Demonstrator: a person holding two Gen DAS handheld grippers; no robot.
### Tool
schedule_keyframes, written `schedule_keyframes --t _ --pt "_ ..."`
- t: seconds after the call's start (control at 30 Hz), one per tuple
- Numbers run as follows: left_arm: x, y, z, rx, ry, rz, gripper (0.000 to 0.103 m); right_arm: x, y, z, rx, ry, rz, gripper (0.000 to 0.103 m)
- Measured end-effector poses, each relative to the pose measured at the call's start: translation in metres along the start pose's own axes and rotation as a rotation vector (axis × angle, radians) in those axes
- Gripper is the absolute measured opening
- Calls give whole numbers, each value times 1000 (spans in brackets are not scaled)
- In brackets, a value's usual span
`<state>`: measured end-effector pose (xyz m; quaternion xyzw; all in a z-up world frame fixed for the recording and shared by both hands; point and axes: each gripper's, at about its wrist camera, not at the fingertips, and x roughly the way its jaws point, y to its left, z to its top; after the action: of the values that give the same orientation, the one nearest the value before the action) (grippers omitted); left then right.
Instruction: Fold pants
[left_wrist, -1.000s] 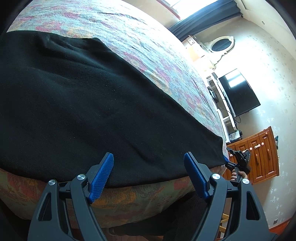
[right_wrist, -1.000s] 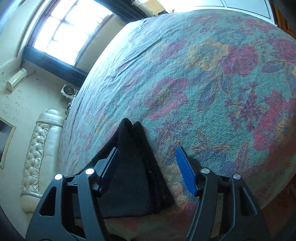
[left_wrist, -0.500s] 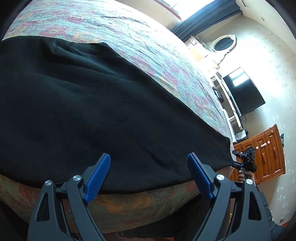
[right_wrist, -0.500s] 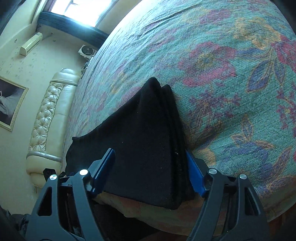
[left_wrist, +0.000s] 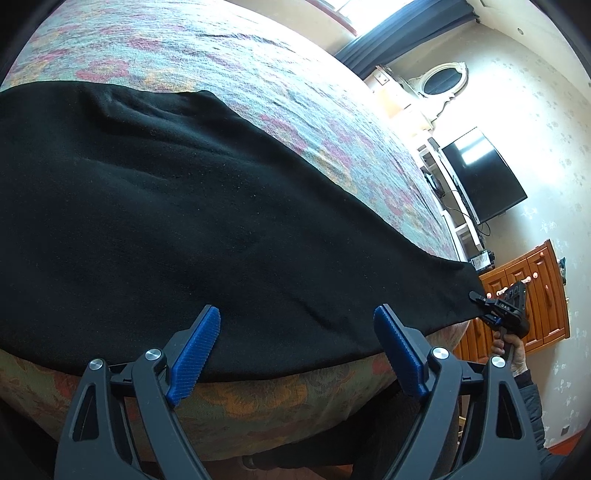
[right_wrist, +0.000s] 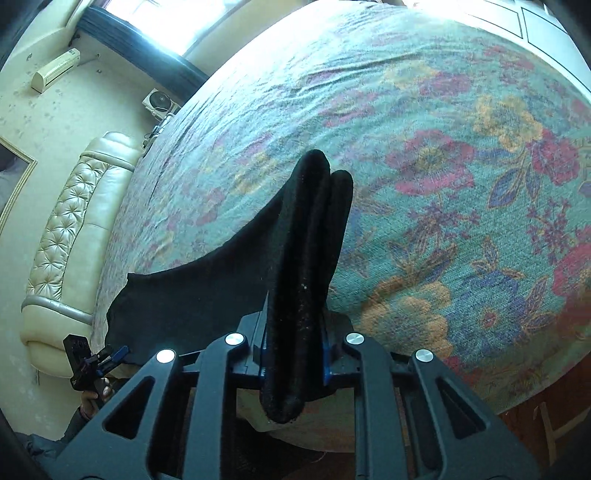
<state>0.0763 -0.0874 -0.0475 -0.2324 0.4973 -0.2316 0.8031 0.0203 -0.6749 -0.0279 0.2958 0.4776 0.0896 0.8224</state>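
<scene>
Right gripper (right_wrist: 293, 354): closing, clamped on bunched end of black pants (right_wrist: 306, 258).
Left gripper (left_wrist: 295, 354): spread wide, empty, above pants edge.
Floral bedspread (right_wrist: 461, 184): under pants.

Bedroom, seemingly: bed (left_wrist: 280, 74), television (left_wrist: 484, 177) (wall-mounted), dresser (left_wrist: 543, 291).

The left gripper (left_wrist: 295, 350) hovers at the near edge of the bed (left_wrist: 258, 417), jaws spread wide with nothing between them. The right gripper (right_wrist: 293, 354) is closing on the folded end of the pants (right_wrist: 306, 258), its blue pads apparently pressing the cloth, near the bed's corner.
</scene>
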Motion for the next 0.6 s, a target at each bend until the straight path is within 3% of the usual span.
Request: schedule_keyframes --t 0.3,0.43,0.6 --pt "-28 20 1 3 -32 21 84 -35 131 8 -163 -71 -1 19" --pt "-40 34 0 -26 -47 26 84 -20 193 4 -226 -53 -11 19" --pt "-47 49 0 -71 -64 31 84 29 260 -11 -319 -4 -54 19"
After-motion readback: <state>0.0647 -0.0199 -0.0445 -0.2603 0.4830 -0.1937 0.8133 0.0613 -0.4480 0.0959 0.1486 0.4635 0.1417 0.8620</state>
